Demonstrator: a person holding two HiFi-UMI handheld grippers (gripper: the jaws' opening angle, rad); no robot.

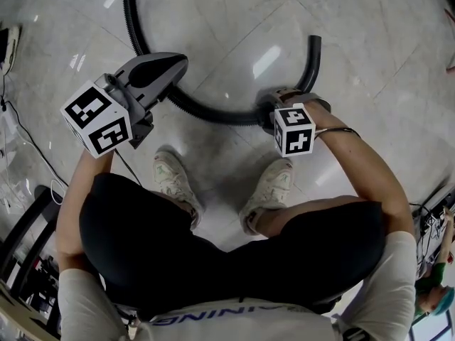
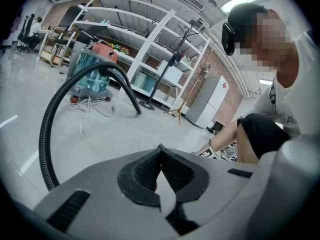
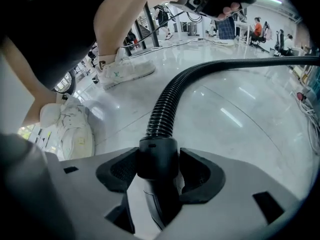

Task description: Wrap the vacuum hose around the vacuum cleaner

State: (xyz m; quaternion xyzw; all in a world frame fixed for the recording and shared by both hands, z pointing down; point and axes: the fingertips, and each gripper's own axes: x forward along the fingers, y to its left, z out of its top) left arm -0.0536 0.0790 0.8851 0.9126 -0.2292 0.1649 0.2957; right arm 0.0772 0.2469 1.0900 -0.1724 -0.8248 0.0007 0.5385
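The black ribbed vacuum hose [image 1: 206, 111] lies in a curve on the floor in front of my feet. Its smooth bent end [image 1: 313, 55] points away from me. My right gripper [image 1: 283, 104] reaches down over it. In the right gripper view the hose's smooth cuff [image 3: 157, 156] sits between the jaws of the right gripper [image 3: 157, 169], which stand wide and do not clamp it. The hose [image 3: 167, 101] runs off to the upper right. My left gripper [image 1: 178, 66] is shut and empty above the floor; it [image 2: 160, 151] faces the distant teal and orange vacuum cleaner [image 2: 92, 76], where the hose [image 2: 47, 129] starts.
Both of the person's white shoes [image 1: 170, 180] [image 1: 270, 187] stand close behind the hose. Thin cables [image 1: 28, 141] trail along the left. White shelving [image 2: 145, 49] and a coat stand [image 2: 167, 69] rise behind the vacuum cleaner. Other people sit far off [image 3: 257, 26].
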